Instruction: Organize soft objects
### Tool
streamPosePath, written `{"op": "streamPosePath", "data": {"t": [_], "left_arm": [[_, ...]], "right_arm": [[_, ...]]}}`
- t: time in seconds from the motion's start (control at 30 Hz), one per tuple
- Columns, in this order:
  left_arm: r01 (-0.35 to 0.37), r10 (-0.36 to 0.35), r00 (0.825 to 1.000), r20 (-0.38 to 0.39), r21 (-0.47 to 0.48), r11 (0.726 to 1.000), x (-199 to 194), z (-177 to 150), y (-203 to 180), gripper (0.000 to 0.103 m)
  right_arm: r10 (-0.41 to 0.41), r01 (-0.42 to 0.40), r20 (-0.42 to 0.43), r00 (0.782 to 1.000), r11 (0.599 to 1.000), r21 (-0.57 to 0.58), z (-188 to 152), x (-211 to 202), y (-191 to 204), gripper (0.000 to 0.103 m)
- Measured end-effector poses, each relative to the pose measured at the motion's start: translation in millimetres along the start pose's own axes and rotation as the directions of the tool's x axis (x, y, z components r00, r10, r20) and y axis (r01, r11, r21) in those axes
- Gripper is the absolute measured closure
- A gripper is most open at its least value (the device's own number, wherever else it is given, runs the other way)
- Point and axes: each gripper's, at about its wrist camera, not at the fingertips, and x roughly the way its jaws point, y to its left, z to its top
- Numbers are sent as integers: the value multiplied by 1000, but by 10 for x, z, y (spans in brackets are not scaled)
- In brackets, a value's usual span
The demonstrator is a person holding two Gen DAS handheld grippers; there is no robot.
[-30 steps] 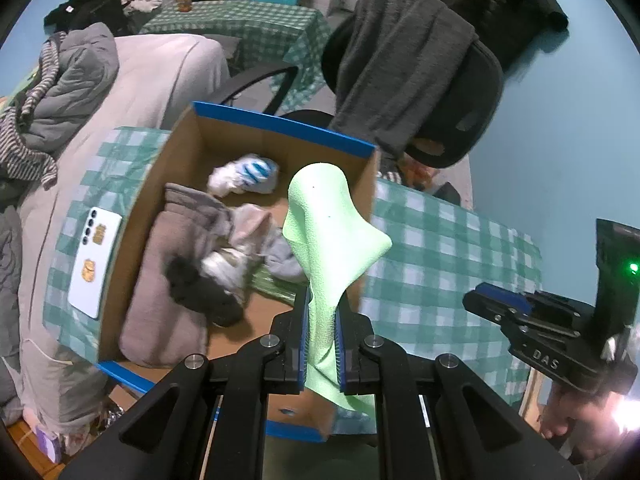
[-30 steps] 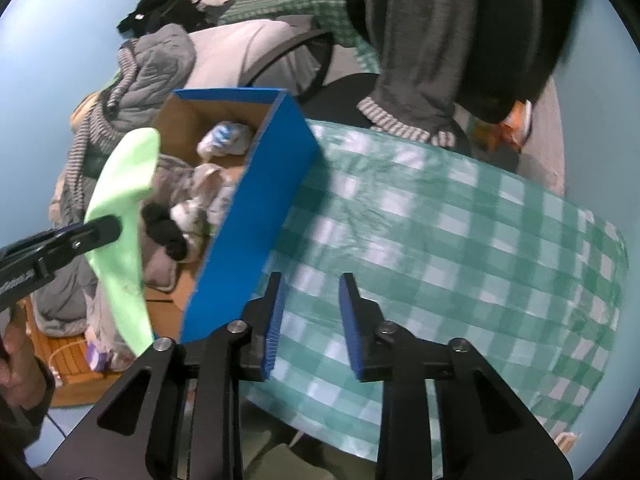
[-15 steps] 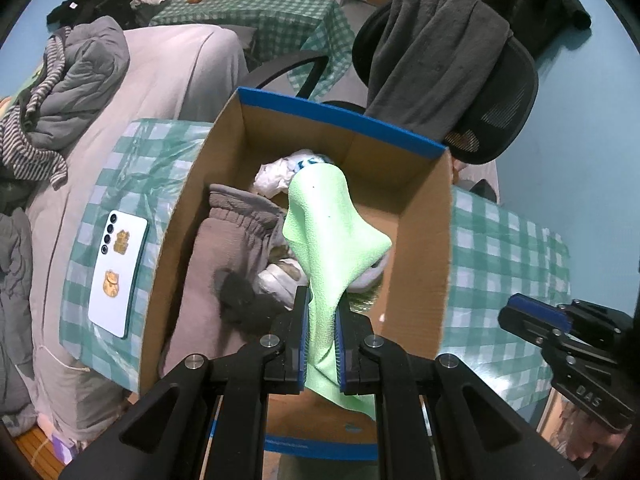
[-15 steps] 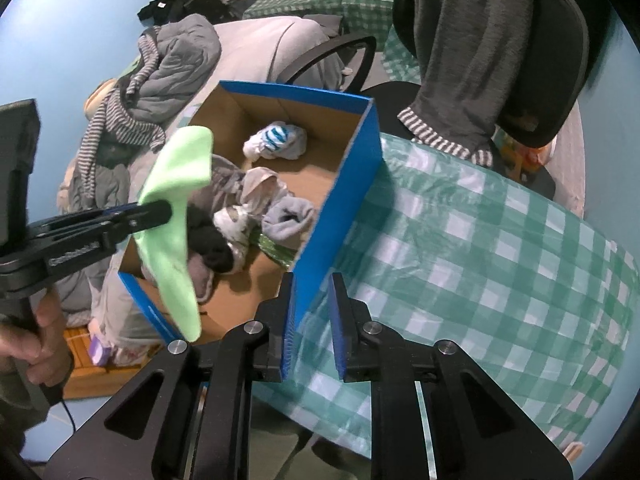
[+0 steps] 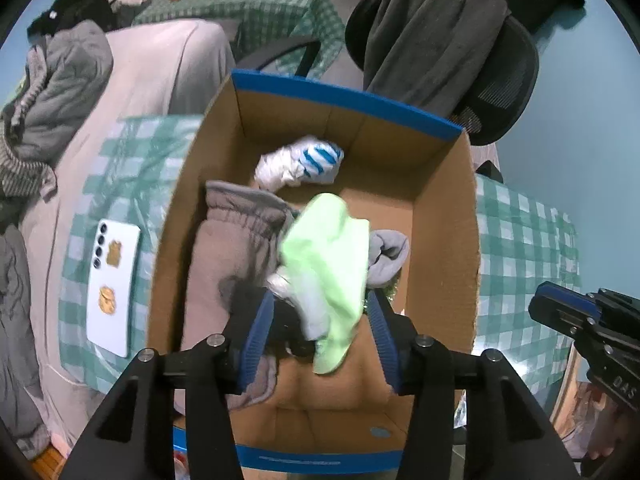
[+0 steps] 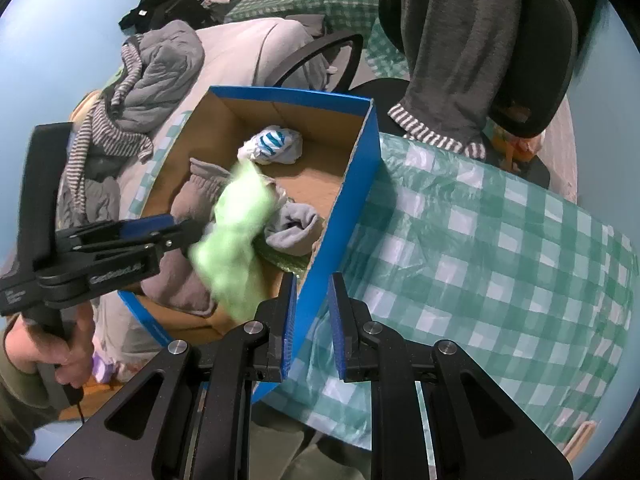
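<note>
A light green sock (image 5: pixel 328 256) hangs blurred and loose between the jaws of my left gripper (image 5: pixel 320 312), which are opening right over the cardboard box (image 5: pixel 344 100). Its pads no longer press on the sock. From the right wrist view, the green sock (image 6: pixel 236 232) drops away from the left gripper (image 6: pixel 168 236) into the box. In the box lie a white and blue striped sock (image 5: pixel 304 160), a grey sock (image 5: pixel 386 256) and a brown-grey garment (image 5: pixel 228 248). My right gripper (image 6: pixel 314 312) is shut on the box's blue right wall (image 6: pixel 360 184).
The box stands on a green checked tablecloth (image 6: pixel 500 248). A white phone (image 5: pixel 114 284) lies left of the box. Behind the box is a black office chair (image 5: pixel 500 80) draped with grey clothes. A bed piled with clothes (image 6: pixel 160 68) runs along the left. A hand (image 6: pixel 52 352) holds the left gripper.
The left gripper came down over the box and its jaws opened, letting go of the green sock, which now falls. The right gripper moved left to the box wall and closed on it.
</note>
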Motion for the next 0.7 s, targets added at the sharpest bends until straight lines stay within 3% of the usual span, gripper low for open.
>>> {"op": "streamPosePath", "data": {"t": [0.2,0.27,0.4,0.47,0.7], "left_arm": [[-19,20,1000,11,-22,1000,-144,-41,105,46],[-29,30,999,24,-34,999,-212,-68,147,41],[-50,52,998,44,-52,997,-358,-128,221,33],[-69,71,996,51,-53,996,-442,-158,229,31],[-108,111,990,90,-31,994,-703,-248,178,25]], "right_arm": [[-4,4,-1,1000,1000,10,-1,-1,35,86],[-4,4,1,1000,1000,7,-1,-8,41,72],[-13,13,14,1000,1000,-3,-10,-64,74,64],[-18,18,24,1000,1000,-3,-12,-111,80,53],[-34,34,55,998,999,8,-21,-282,67,44]]}}
